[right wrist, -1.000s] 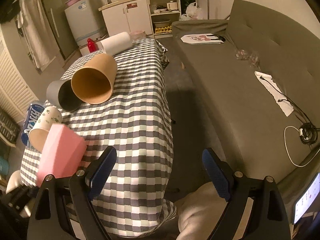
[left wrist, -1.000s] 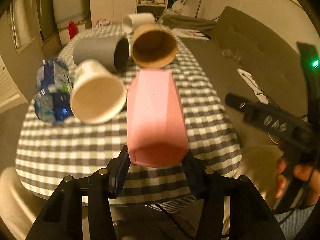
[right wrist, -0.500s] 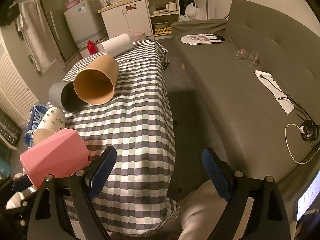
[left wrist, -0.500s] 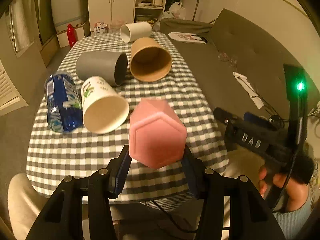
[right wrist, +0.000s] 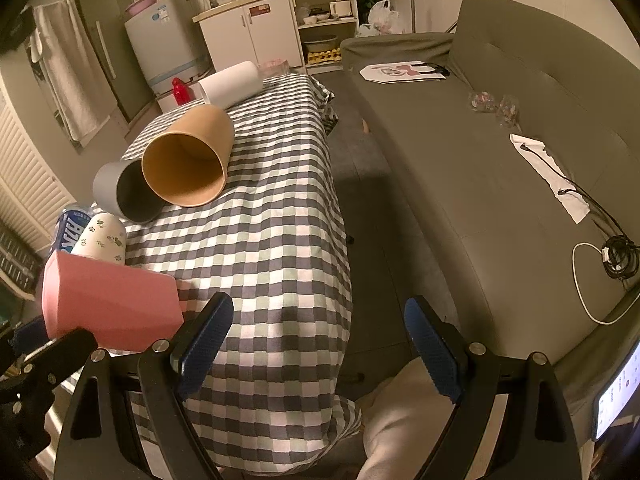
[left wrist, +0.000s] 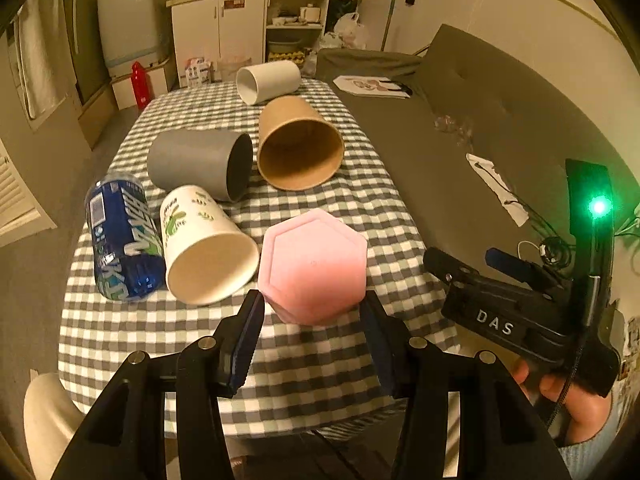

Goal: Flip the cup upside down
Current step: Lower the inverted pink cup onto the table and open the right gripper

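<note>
A pink hexagonal cup [left wrist: 314, 266] is held in my left gripper [left wrist: 314, 326], which is shut on its lower sides. The cup's closed base faces the camera and tilts upward, above the near edge of the checked table [left wrist: 304, 368]. In the right wrist view the pink cup [right wrist: 108, 304] shows at the lower left, lying sideways in the air with the left gripper under it. My right gripper [right wrist: 316, 344] is open and empty, off the table's right side over the floor.
On the table lie a white printed paper cup [left wrist: 204, 248], a blue can [left wrist: 122, 236], a grey cup [left wrist: 200, 162], a brown paper cup [left wrist: 300, 148] and a white cup [left wrist: 268, 80]. A grey sofa [right wrist: 500, 160] stands to the right.
The left gripper has turned the pink cup from pointing away to base toward the camera and pulled back from the table. The right gripper has stayed open and nearly still.
</note>
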The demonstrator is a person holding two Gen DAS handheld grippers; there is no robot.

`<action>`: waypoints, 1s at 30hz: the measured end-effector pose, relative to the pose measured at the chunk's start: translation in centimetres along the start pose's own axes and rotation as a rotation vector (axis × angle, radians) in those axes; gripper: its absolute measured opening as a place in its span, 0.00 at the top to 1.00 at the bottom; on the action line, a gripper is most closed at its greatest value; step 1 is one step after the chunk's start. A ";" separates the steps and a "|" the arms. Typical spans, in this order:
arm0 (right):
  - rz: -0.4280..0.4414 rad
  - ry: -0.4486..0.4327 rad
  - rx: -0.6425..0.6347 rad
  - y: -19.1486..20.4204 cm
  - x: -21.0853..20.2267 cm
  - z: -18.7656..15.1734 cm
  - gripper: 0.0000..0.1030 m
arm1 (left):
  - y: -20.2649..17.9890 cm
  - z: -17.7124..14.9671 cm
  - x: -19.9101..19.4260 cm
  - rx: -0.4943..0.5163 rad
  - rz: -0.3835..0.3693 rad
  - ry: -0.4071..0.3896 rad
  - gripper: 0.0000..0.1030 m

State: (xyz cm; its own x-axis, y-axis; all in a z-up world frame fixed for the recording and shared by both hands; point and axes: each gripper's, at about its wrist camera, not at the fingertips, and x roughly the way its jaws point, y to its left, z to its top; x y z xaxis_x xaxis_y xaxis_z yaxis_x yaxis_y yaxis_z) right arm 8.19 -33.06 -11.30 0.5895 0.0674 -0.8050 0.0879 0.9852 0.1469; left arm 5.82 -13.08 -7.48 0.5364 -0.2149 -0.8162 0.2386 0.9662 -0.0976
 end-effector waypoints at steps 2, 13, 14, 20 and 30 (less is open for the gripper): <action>0.002 -0.010 -0.002 0.1 -0.2 0.1 0.15 | 0.1 0.0 0.0 0.013 0.016 -0.016 0.44; 0.002 -0.117 -0.052 1.4 -2.6 0.2 0.15 | 2.5 -0.1 -2.2 -0.005 0.059 -0.118 0.44; -0.001 -0.135 -0.067 1.8 -3.1 0.2 0.15 | 2.8 -0.1 -2.5 -0.011 0.060 -0.127 0.44; 0.000 -0.210 -0.108 3.9 -5.8 0.1 0.15 | 4.1 0.3 -4.4 -0.044 0.048 -0.199 0.44; 0.011 -0.296 -0.163 7.2 -9.4 -1.0 0.15 | 5.3 -0.9 -6.7 -0.030 0.063 -0.325 0.44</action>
State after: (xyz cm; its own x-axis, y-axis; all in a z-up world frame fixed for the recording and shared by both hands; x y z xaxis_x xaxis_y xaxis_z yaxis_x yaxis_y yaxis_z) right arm 2.45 -26.48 -3.27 0.7993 0.0535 -0.5986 -0.0356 0.9985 0.0418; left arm 2.73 -6.38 -3.05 0.7807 -0.1837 -0.5972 0.1749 0.9819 -0.0733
